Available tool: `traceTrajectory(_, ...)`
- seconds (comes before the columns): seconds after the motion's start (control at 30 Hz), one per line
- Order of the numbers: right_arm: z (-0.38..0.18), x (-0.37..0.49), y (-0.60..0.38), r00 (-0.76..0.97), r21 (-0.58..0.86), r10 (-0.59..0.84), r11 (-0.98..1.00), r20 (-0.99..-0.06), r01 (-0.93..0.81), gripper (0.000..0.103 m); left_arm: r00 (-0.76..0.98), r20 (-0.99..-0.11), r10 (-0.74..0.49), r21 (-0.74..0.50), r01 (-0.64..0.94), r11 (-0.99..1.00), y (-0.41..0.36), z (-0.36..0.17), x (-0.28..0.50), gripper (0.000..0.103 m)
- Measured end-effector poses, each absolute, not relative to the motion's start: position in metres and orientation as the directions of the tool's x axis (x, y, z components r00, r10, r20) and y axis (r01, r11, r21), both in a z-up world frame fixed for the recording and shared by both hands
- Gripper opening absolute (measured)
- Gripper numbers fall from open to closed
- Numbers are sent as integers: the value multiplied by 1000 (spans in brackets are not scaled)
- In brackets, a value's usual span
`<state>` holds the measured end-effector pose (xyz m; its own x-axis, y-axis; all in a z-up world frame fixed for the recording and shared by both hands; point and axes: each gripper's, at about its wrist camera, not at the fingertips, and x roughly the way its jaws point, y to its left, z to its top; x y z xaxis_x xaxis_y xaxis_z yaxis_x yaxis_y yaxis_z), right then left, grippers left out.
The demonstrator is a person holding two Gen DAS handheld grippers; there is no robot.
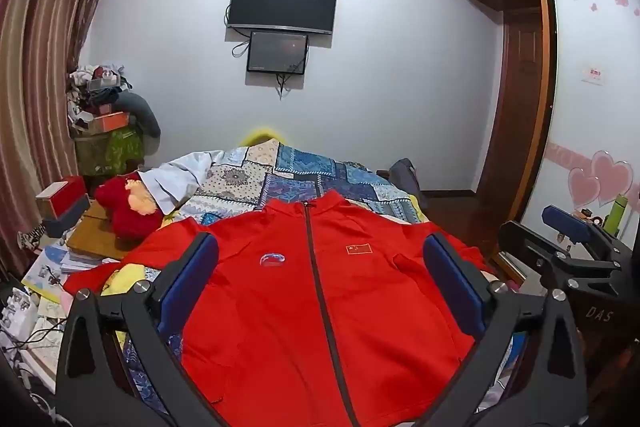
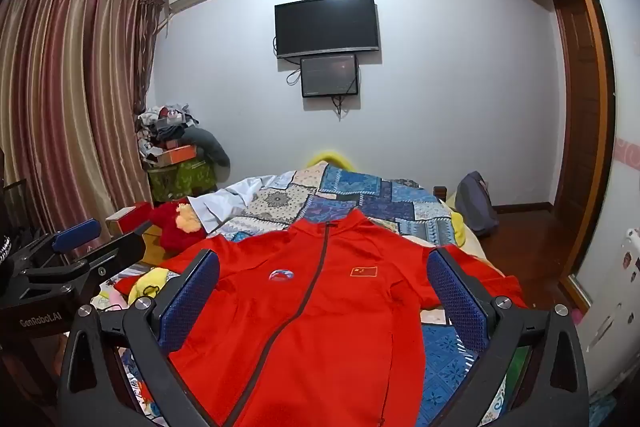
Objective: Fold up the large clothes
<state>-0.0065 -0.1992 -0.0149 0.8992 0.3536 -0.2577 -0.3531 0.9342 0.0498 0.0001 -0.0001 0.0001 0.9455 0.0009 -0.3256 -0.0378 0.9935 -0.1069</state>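
Both tongs were wide open and holding nothing: left tongs [image 1: 320, 283] and right tongs [image 2: 323, 291] hung side by side above the red jacket [image 1: 304, 307]. It lay zipped up, front side up, spread flat on the bed's patchwork quilt [image 1: 304, 179] right below and ahead of them.

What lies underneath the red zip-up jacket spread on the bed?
The red zip-up jacket lies flat on a blue patchwork quilt, which shows beyond its collar and beside its hem. A yellow cloth peeks out near one sleeve. Anything directly beneath the jacket's body is covered.
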Motion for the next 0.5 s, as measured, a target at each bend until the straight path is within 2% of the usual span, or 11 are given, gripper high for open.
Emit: traceTrajectory(0.5, -15, -4, -199, 897, 57, 356, 934, -262, -354, 103, 944, -330, 9, -110, -48, 993, -1, -4, 3, 103)
